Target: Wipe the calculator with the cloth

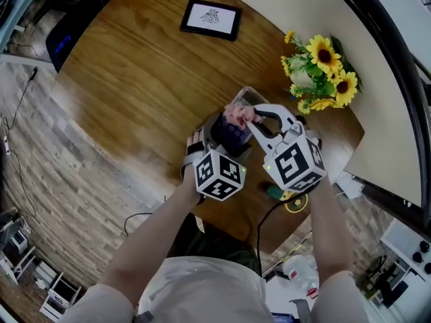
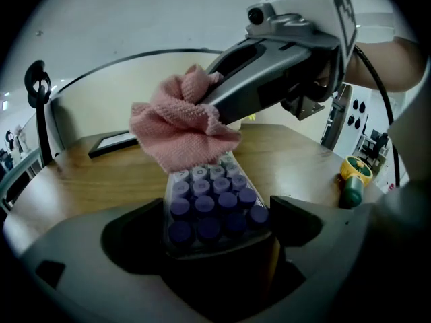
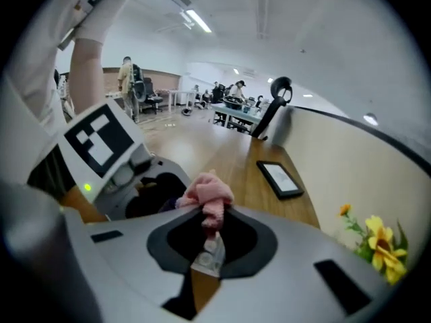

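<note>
My left gripper (image 1: 225,134) is shut on the near end of a calculator (image 2: 210,204) with purple round keys, holding it above the wooden table (image 1: 148,79). The calculator (image 1: 237,113) points away from me. My right gripper (image 1: 252,116) is shut on a bunched pink cloth (image 1: 237,115), which rests on the far end of the calculator. In the left gripper view the pink cloth (image 2: 183,126) covers the calculator's top, with the right gripper (image 2: 214,98) reaching in from the upper right. In the right gripper view the cloth (image 3: 207,197) bulges from between the jaws.
A black-framed tablet (image 1: 211,19) lies at the table's far side. A vase of sunflowers (image 1: 320,69) stands at the right. A small yellow and green fan (image 1: 288,197) sits near the table's front edge. A curved cream partition (image 1: 323,19) borders the table behind.
</note>
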